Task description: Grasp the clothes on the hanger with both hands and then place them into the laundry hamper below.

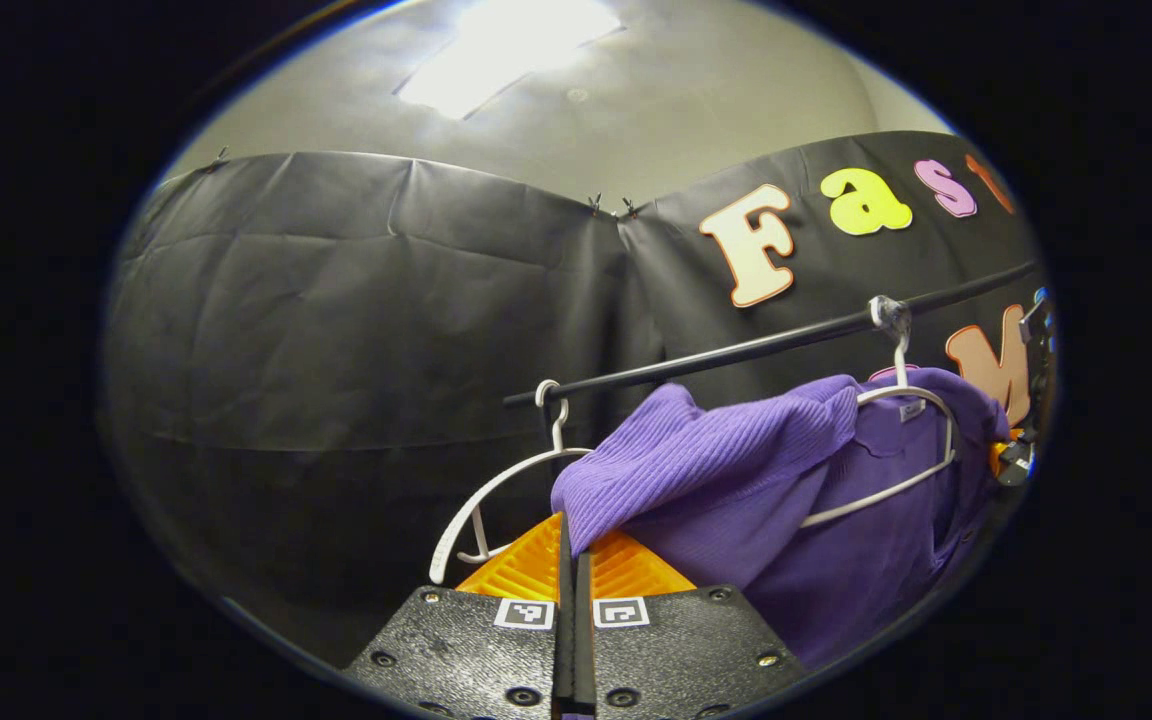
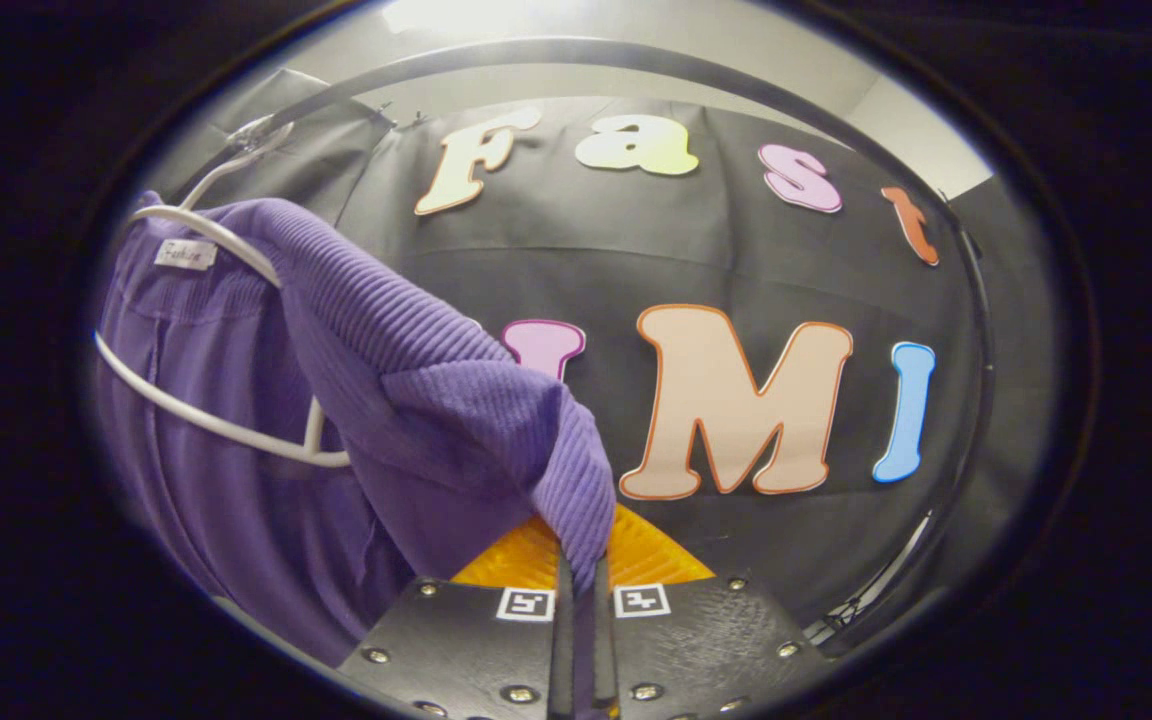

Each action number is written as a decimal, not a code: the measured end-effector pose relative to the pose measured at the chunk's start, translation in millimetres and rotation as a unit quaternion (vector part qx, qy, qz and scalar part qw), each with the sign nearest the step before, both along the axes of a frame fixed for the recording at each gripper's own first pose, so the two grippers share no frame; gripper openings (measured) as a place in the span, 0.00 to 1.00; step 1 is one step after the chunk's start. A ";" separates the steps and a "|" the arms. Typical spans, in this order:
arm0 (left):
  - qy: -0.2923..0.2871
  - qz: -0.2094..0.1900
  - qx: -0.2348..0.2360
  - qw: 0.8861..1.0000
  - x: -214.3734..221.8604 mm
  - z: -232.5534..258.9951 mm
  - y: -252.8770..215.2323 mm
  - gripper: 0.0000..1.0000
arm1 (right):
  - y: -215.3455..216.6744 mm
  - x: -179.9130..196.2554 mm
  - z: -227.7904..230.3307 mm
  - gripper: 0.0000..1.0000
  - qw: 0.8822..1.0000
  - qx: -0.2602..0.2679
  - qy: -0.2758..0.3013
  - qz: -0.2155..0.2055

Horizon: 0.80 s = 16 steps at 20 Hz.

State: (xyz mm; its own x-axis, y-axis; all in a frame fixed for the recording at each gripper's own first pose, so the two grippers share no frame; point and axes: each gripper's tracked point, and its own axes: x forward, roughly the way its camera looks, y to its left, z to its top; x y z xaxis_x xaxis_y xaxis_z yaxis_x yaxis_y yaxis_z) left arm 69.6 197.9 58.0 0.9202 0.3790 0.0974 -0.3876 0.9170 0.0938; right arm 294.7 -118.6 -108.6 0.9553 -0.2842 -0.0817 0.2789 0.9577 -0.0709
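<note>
Purple ribbed sweater (image 1: 736, 470) draped over a white hanger (image 1: 911, 440), hanger hook over a black rail (image 1: 766, 345) in front of the black cloth booth wall (image 1: 336, 330). One shoulder pulled off the hanger and stretched down toward the left tongs (image 1: 573, 560); fabric edge lying right at the tips there. Left tongs together, fingers nearly touching with a thin dark slit between; whether cloth is pinched inside, cannot tell from the left gripper view. Second white hanger (image 1: 496, 490), bare, hooked on the same rail just beside the sweater, nearer the left tongs.

In the right gripper view, same sweater (image 2: 356, 400) hanging at the left, white hanger (image 2: 206, 330) showing through the neck opening, small label (image 2: 185, 255) at the collar. Other shoulder drawn out into a ribbed fold and running down between the fingers of the right tongs (image 2: 581, 590). Right tongs clamped on that fold, purple cloth visible in the gap between the two fingers. Black rail (image 2: 636, 65) arching overhead, booth wall (image 2: 736, 250) behind.

Sweater thus up on the hanger at rail height, spread between the two tongs. Pale ceiling with a bright light (image 1: 506, 50) above the wall.
</note>
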 end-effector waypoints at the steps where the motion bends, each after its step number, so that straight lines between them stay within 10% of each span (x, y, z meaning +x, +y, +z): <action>1: -0.003 0.003 0.003 1.000 1.4 2.9 3.5 0.00 | -2.4 3.1 3.0 0.07 1.000 0.001 -0.003 -0.001; 16: -0.037 0.010 0.021 0.999 40.1 33.2 35.2 0.00 | -21.9 39.3 25.0 0.07 0.999 0.029 -0.038 0.000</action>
State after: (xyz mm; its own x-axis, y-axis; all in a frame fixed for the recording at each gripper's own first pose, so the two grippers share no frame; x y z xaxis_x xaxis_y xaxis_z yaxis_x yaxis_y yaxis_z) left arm 109.7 233.0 91.2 0.9023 0.3912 0.1812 -0.4129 0.9051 0.1019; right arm 334.0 -140.6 -83.6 0.9593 -0.2812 -0.0242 0.2814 0.9596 0.0055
